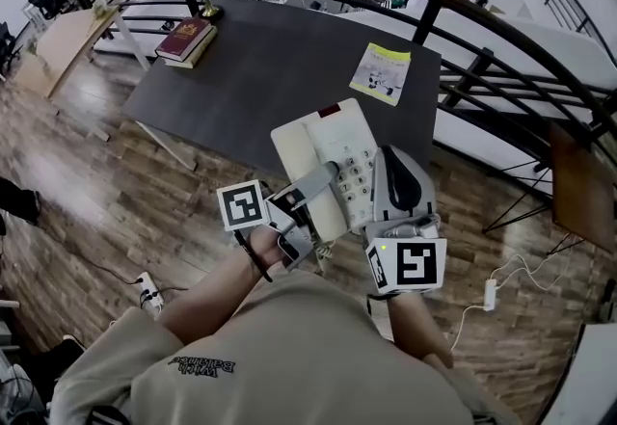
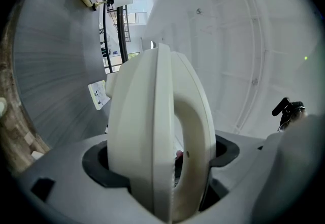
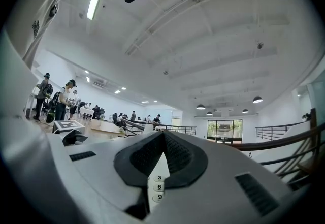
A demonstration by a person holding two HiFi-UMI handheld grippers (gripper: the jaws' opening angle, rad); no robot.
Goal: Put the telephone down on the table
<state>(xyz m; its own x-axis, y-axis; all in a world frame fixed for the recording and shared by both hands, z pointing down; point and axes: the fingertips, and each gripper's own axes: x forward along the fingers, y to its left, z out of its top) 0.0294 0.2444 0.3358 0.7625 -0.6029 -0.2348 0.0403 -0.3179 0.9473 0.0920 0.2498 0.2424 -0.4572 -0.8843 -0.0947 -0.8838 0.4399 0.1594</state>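
Left gripper (image 1: 323,184), jaws wide, is clamping the telephone (image 1: 318,139); right gripper (image 3: 160,167) is pinching its keypad edge; uneven hands may be twisting it loose before the upper-centre table (image 1: 280,57).

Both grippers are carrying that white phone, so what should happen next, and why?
Probably carry it forward over the dark table: the telephone, clamped by the left gripper and right gripper, hangs at the table's near edge, partly above the wooden floor.
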